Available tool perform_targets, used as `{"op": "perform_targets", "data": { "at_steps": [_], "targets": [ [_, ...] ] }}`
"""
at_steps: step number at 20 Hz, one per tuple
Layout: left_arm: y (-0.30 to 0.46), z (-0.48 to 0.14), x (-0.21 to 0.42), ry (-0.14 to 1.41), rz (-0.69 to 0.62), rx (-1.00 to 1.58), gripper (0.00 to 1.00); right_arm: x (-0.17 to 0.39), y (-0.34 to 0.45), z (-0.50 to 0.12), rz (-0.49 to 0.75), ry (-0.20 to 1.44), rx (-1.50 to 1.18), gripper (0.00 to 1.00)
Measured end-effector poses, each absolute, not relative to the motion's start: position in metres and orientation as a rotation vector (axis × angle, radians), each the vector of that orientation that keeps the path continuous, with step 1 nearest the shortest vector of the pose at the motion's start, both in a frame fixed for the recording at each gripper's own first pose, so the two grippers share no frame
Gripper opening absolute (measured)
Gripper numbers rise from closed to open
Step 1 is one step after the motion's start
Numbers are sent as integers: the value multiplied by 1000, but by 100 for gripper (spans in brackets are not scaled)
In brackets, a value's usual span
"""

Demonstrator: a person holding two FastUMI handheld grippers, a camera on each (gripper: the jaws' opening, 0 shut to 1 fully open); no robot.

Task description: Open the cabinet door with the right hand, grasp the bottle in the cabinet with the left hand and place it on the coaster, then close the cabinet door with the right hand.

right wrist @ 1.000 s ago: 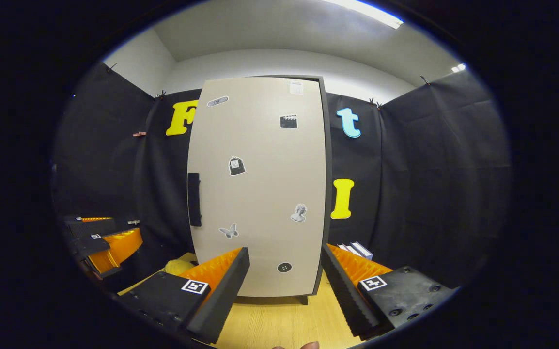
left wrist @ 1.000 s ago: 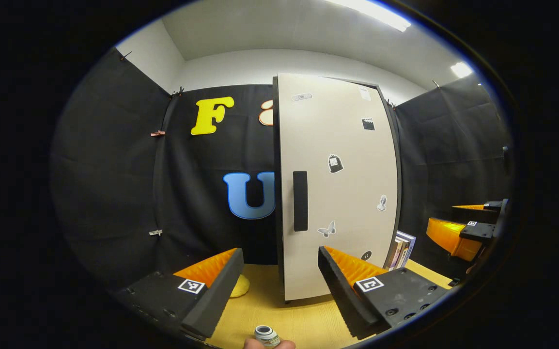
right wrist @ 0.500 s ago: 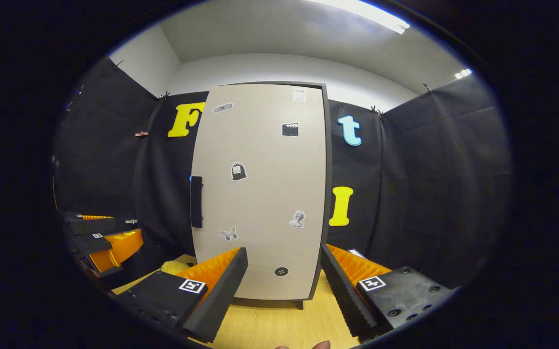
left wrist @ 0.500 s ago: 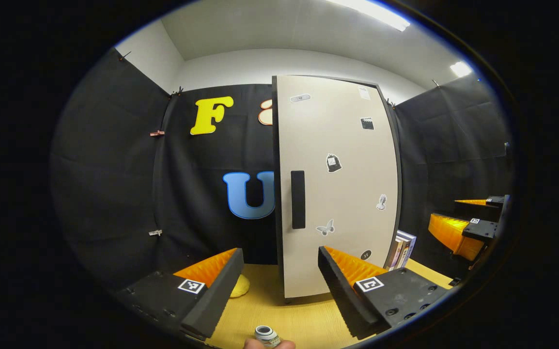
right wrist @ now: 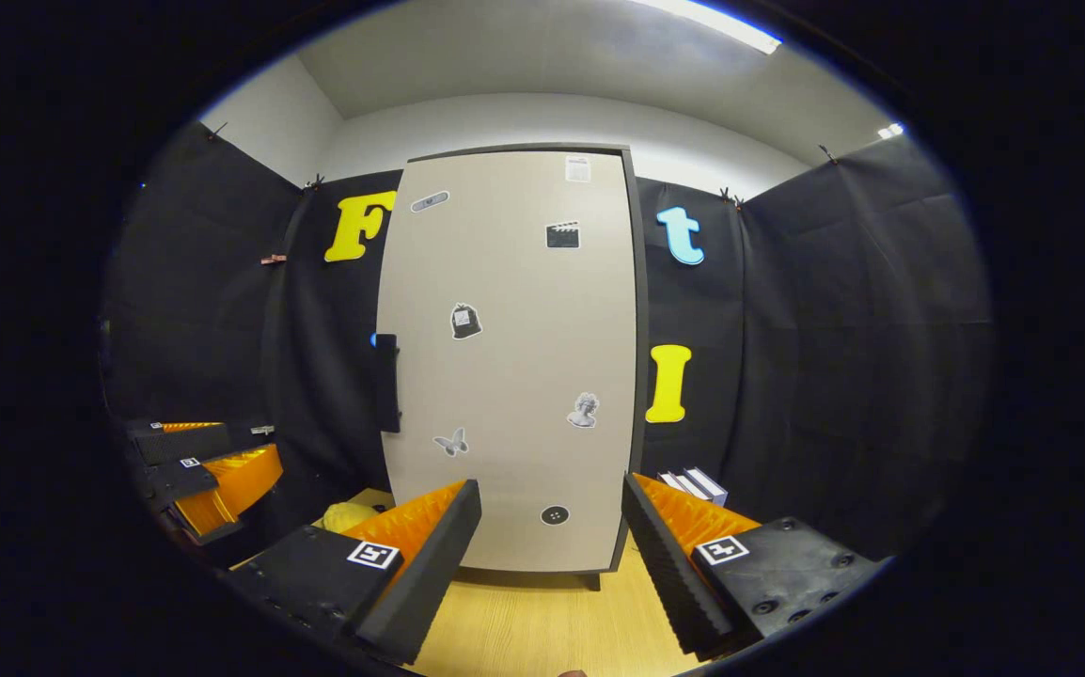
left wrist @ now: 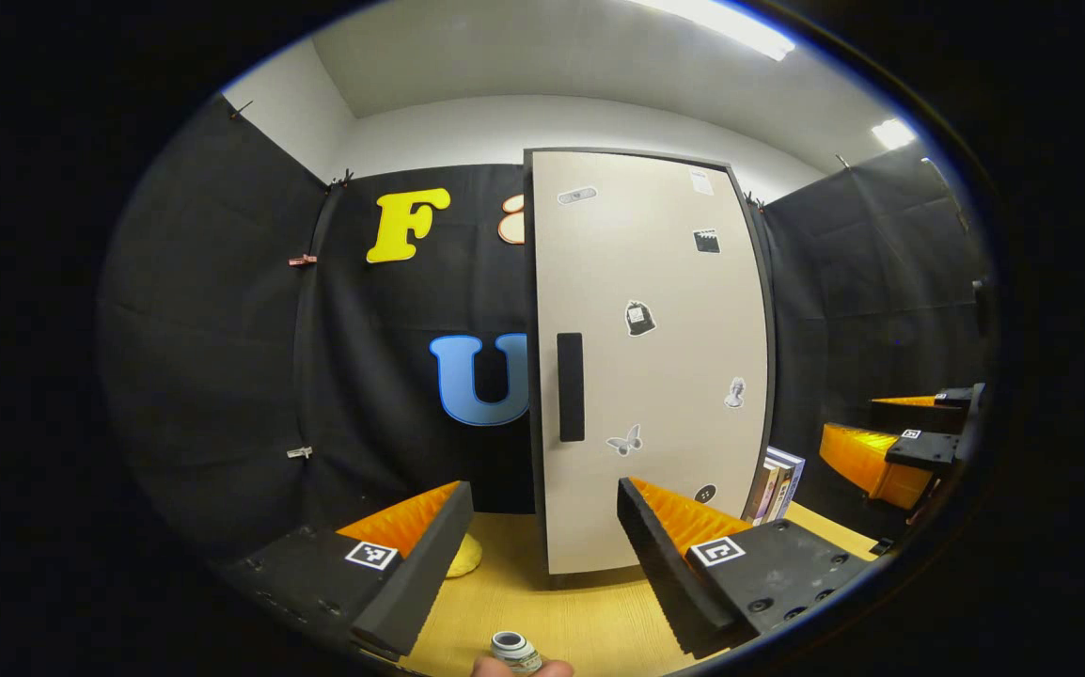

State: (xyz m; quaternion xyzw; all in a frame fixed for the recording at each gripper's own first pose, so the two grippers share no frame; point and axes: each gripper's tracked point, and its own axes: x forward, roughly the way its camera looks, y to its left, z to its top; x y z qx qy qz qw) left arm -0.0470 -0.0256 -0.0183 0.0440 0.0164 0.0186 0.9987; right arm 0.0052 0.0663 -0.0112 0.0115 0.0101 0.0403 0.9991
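The tall beige cabinet door [left wrist: 655, 376] with small stickers and a black handle [left wrist: 570, 385] stands shut ahead of both grippers; the same door [right wrist: 514, 376] faces the right gripper view. My left gripper [left wrist: 542, 489] is open, nothing between its fingers, a short way in front of the handle side. My right gripper [right wrist: 552, 484] is open too, facing the door's lower middle. A small capped bottle top [left wrist: 514, 649] shows at the lower edge beside a fingertip. A yellow rounded thing [left wrist: 463, 555] lies on the table left of the cabinet.
The cabinet stands on a light wooden table [left wrist: 589, 621]. A few books [left wrist: 780, 484] lean upright at its right side. The right gripper [left wrist: 881, 442] hangs off to the right, and the left gripper [right wrist: 209, 470] sits at the far left of the right gripper view.
The cabinet has drifted slightly left in the left gripper view. The right gripper view has shifted a little, so the handle now sits at the door's left edge. Both grippers stay open.
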Motion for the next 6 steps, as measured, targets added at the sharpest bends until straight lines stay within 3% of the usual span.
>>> {"op": "perform_targets", "data": {
  "at_steps": [6],
  "targets": [
    [-28, -17, -49, 25, 37, 92, 97, 6, 70, -12, 94, 11, 12, 98]
  ]
}}
